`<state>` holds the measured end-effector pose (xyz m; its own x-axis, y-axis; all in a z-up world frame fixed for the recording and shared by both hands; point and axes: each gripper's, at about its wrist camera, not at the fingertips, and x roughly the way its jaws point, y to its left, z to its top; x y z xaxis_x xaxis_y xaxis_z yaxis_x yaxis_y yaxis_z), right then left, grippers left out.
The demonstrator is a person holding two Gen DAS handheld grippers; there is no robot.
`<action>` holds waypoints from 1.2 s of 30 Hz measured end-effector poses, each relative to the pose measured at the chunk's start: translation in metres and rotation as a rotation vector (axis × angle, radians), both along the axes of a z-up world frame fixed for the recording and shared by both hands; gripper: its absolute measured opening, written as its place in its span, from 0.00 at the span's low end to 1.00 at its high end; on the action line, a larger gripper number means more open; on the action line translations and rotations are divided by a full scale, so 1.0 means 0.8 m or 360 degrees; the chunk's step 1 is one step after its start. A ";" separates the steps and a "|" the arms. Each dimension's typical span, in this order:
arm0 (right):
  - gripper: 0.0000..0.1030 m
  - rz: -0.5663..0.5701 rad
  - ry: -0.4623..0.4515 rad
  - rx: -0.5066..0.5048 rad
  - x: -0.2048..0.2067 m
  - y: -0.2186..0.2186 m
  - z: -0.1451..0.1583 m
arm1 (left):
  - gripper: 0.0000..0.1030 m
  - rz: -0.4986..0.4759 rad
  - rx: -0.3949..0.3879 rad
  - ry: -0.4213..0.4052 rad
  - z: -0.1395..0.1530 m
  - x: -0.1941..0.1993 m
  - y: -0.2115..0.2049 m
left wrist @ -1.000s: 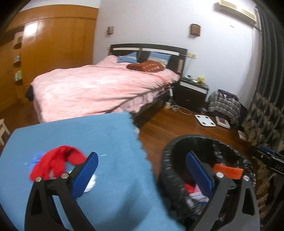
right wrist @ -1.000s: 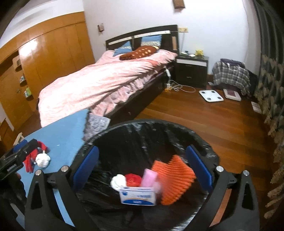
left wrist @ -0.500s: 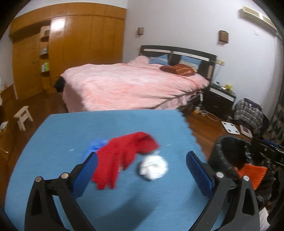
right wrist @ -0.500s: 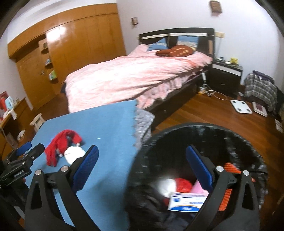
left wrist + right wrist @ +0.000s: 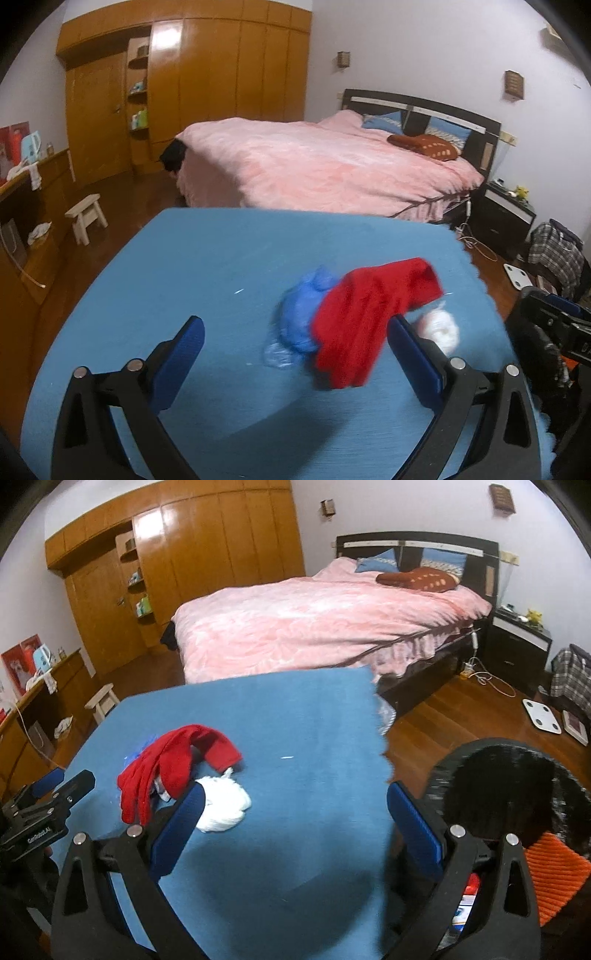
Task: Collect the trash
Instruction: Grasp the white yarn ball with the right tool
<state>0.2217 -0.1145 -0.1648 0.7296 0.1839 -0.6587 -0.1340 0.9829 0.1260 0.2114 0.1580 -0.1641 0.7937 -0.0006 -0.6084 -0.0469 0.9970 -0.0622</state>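
On the blue table [image 5: 207, 266] [image 5: 317, 716] lie a red cloth [image 5: 369, 310] [image 5: 173, 764], a crumpled blue plastic piece [image 5: 301, 314] under its left side, and a white wad [image 5: 439, 328] [image 5: 223, 805]. My left gripper [image 5: 295, 354] hovers open just short of the red cloth, holding nothing. My right gripper [image 5: 293, 823] is open and empty over the table's right part, the white wad by its left finger. The black-lined trash bin [image 5: 513, 790] stands to the right of the table, with an orange ribbed item [image 5: 554, 871] and a box inside.
A bed with a pink cover [image 5: 332, 170] stands behind the table. A small white stool [image 5: 86, 218] and a wooden wardrobe [image 5: 207, 85] are at the left. A nightstand [image 5: 517, 646], a white scale [image 5: 541, 716] and a plaid bag [image 5: 572, 679] sit at the right on the wood floor.
Both grippers have swung left, from the bin to the table. The red cloth, blue plastic and white wad now lie in front of the left gripper; the bin has slid to the right edge.
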 end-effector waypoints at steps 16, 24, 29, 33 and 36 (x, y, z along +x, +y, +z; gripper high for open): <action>0.93 0.0119 0.0126 -0.0082 0.033 0.070 -0.053 | 0.94 0.0085 -0.0017 0.0093 -0.041 0.007 0.044; 0.88 0.0181 0.0186 -0.0123 0.039 0.091 -0.068 | 0.94 0.0102 -0.0043 0.0102 -0.043 0.006 0.053; 0.74 0.0204 0.0224 -0.0117 0.041 0.093 -0.072 | 0.94 0.0099 -0.0044 0.0100 -0.043 0.006 0.053; 0.62 0.0241 0.0247 -0.0109 0.042 0.097 -0.074 | 0.94 0.0100 -0.0052 0.0102 -0.043 0.006 0.053; 0.54 0.0258 0.0251 -0.0098 0.040 0.098 -0.074 | 0.94 0.0094 -0.0048 0.0101 -0.043 0.004 0.049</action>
